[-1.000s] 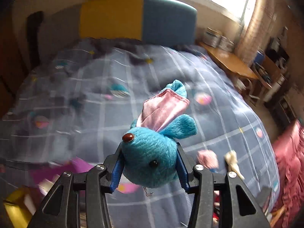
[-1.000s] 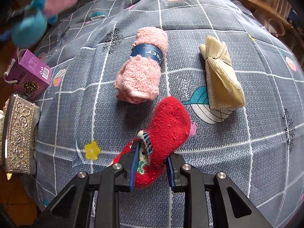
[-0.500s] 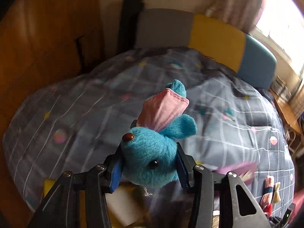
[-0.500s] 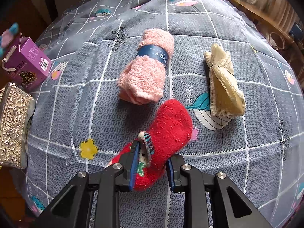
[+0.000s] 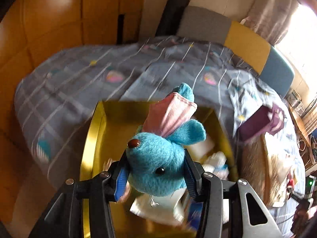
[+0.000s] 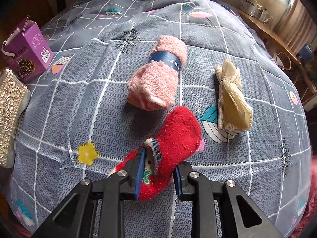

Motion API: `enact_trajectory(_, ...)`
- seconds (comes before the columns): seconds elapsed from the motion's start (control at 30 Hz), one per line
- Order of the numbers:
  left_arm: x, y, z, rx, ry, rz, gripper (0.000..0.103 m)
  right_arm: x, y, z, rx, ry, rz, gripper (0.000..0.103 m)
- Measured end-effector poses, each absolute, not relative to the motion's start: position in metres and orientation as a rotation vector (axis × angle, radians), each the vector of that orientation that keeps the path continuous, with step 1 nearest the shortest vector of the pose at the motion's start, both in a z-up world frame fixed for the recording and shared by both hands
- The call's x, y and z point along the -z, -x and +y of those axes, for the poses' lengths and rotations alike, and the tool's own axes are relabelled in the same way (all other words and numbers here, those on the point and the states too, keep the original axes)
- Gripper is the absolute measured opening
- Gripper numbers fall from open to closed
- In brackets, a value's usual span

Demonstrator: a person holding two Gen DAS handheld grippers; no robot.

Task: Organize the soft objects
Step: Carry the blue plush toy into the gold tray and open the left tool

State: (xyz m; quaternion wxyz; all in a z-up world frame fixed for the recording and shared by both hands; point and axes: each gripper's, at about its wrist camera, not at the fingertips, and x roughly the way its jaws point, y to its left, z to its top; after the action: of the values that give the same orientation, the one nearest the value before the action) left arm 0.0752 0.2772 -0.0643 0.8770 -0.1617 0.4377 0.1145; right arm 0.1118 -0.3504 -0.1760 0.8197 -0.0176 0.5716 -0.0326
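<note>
The left hand-held gripper (image 5: pixel 156 175) is clamped on the head of a small turquoise plush rabbit with a pink satin ear lining (image 5: pixel 158 158), its blue pads sunk into the fur on both cheeks. The toy hangs above an open yellow box with shiny inner walls (image 5: pixel 93 138) that sits by the grey checked bedspread (image 5: pixel 79 83); white soft items (image 5: pixel 216 158) already lie inside. The plush looks very light and squashy, so a grip across the stuffed head seems the best hold; the ears and thin limbs would probably flop and slide out. It should drop without harm once the jaws let go.

In the right wrist view, from left to right on the bed: an embossed silver metal box (image 6: pixel 9 119) at the edge, a purple cardboard carton (image 6: pixel 27 49) behind it, then a rolled pink fluffy towel with a dark blue paper band (image 6: pixel 158 75), and furthest right a folded beige mesh cloth tied at its neck (image 6: pixel 231 97). The right hand-held gripper (image 6: pixel 157 175) is pinched on a red fuzzy sock with a patterned cuff (image 6: pixel 174 138), holding it near the cuff end, while the toe lies on the bedspread just in front of the towel. The sock is limp and light and will likely droop from the pads when lifted. The fuzzy knit should resist slipping. The towel roll is best taken across its banded middle, I judge, so it stays rolled.
</note>
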Motion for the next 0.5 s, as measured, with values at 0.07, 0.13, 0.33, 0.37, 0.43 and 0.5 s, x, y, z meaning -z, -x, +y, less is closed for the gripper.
enact_trajectory(0.07, 0.078, -0.063, 0.28, -0.236, 0.379, 0.939, 0.049, 0.175, -0.109, -0.349, 0.071, 0.051, 1.21, 0.026)
enact_trajectory(0.13, 0.086, -0.057, 0.285, -0.244, 0.388, 0.947, 0.049, 0.175, -0.108, -0.346, 0.074, 0.063, 1.203, 0.026)
enact_trajectory(0.33, 0.1, -0.072, 0.298, -0.291, 0.406, 0.943, 0.057, 0.175, -0.104, -0.342, 0.084, 0.067, 1.194, 0.026)
enact_trajectory(0.37, 0.103, -0.076, 0.299, -0.311, 0.4, 0.948, 0.059, 0.175, -0.104, -0.342, 0.084, 0.068, 1.194, 0.026)
enact_trajectory(0.43, 0.108, -0.08, 0.3, -0.327, 0.378, 0.958, 0.06, 0.176, -0.105, -0.344, 0.085, 0.062, 1.194, 0.026)
enact_trajectory(0.5, 0.111, -0.081, 0.302, -0.339, 0.367, 0.961, 0.063, 0.175, -0.105, -0.346, 0.085, 0.055, 1.195, 0.026)
